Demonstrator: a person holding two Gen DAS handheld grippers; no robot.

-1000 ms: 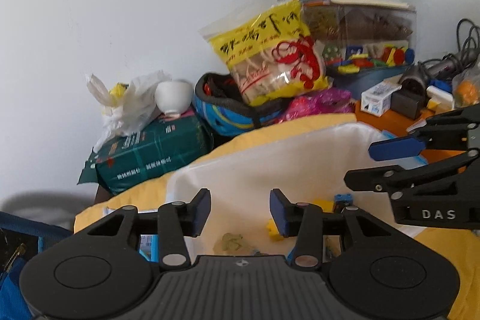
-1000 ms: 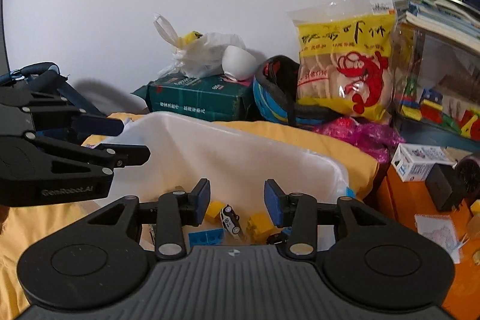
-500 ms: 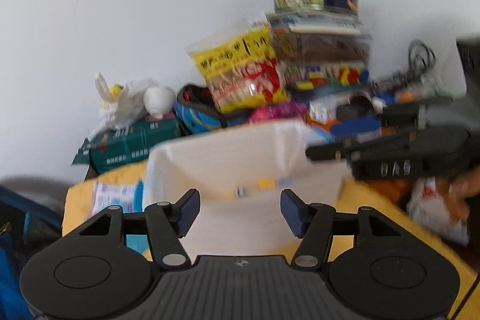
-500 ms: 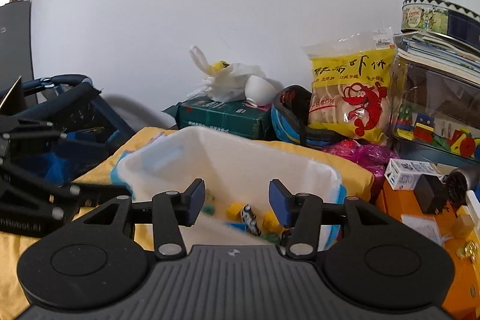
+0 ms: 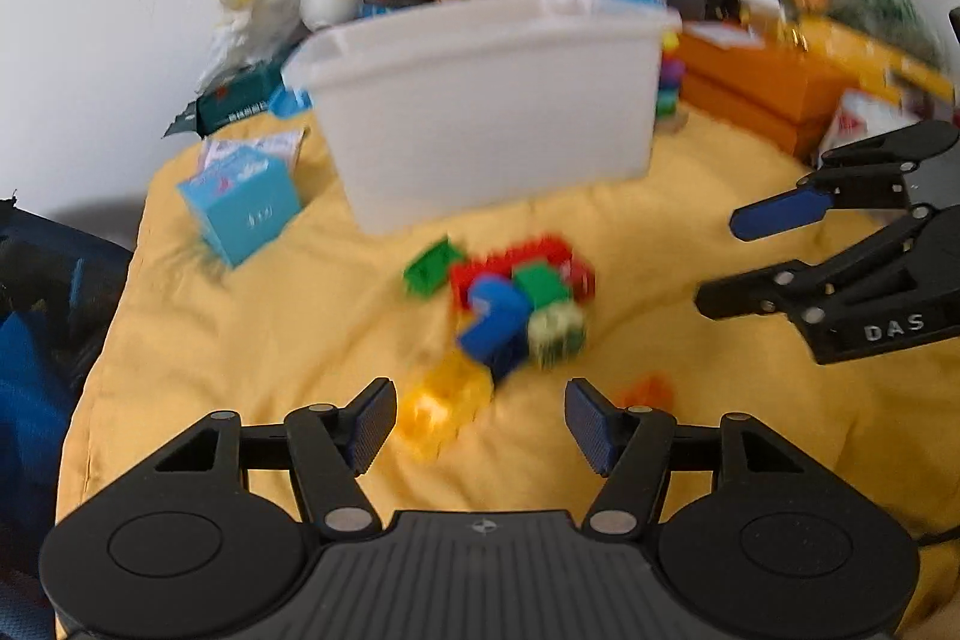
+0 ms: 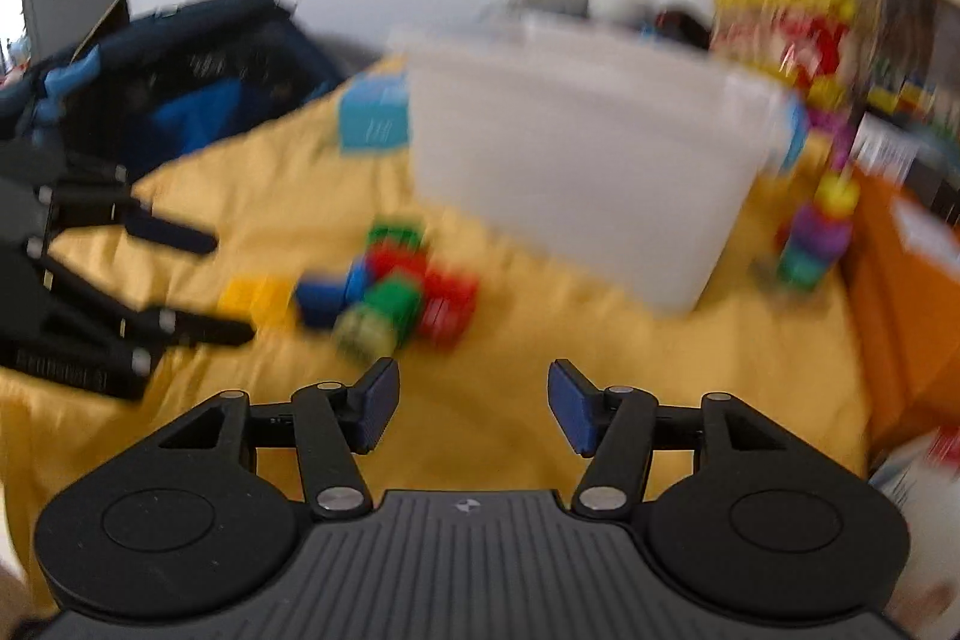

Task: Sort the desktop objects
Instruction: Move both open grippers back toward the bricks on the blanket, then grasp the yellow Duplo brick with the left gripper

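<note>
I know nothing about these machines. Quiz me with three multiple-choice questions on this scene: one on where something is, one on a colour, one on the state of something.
1. Where does the pile of toy blocks lie?
A. inside the white bin
B. on the yellow cloth in front of the white bin
C. on the orange boxes

2. What colour is the small box beside the white bin?
A. light blue
B. red
C. black

3. How does the left claw stand?
A. shut on a yellow block
B. shut on nothing
C. open and holding nothing

Answers:
1. B: the blocks rest on the yellow cloth, on the near side of the bin.
2. A: its faces show light blue in both views.
3. C: its two fingers stand wide apart with only cloth and a loose yellow block beyond them.
</note>
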